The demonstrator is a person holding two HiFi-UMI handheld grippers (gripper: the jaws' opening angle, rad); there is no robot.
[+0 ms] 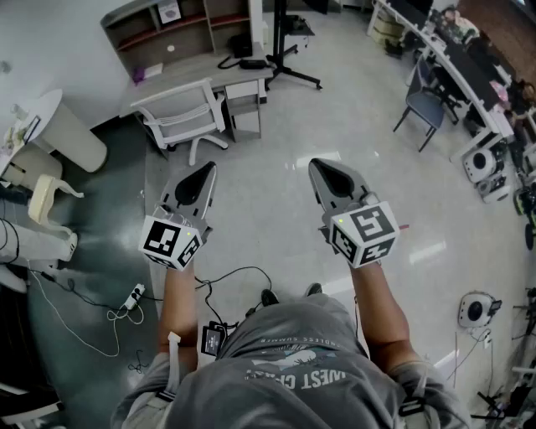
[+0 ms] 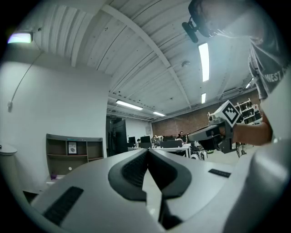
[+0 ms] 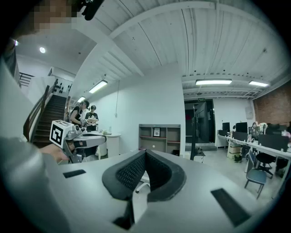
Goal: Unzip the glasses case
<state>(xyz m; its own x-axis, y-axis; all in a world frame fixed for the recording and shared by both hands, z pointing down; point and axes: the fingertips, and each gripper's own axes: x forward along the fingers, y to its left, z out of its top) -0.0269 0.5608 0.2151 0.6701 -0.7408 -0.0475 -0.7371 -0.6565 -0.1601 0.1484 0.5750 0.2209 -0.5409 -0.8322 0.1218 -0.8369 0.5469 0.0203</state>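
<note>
No glasses case shows in any view. I stand on a glossy floor and hold both grippers out in front of me, about level. In the head view my left gripper (image 1: pixel 207 168) has its jaws pressed together with nothing between them. My right gripper (image 1: pixel 316 165) is likewise shut and empty. In its own view, the left gripper (image 2: pixel 148 153) has its dark pads meeting at the tip, and the right gripper (image 2: pixel 213 132) shows off to the right. The right gripper (image 3: pixel 145 154) is closed in its own view too, with the left gripper (image 3: pixel 72 136) at the left.
A white office chair (image 1: pixel 181 111) and a desk (image 1: pixel 208 70) stand ahead to the left, with a shelf unit (image 1: pixel 167 23) behind. A black stand (image 1: pixel 281 49) is ahead, a blue chair (image 1: pixel 424 105) at right. A power strip with cables (image 1: pixel 134 295) lies by my feet. Two people (image 3: pixel 86 113) stand near a staircase.
</note>
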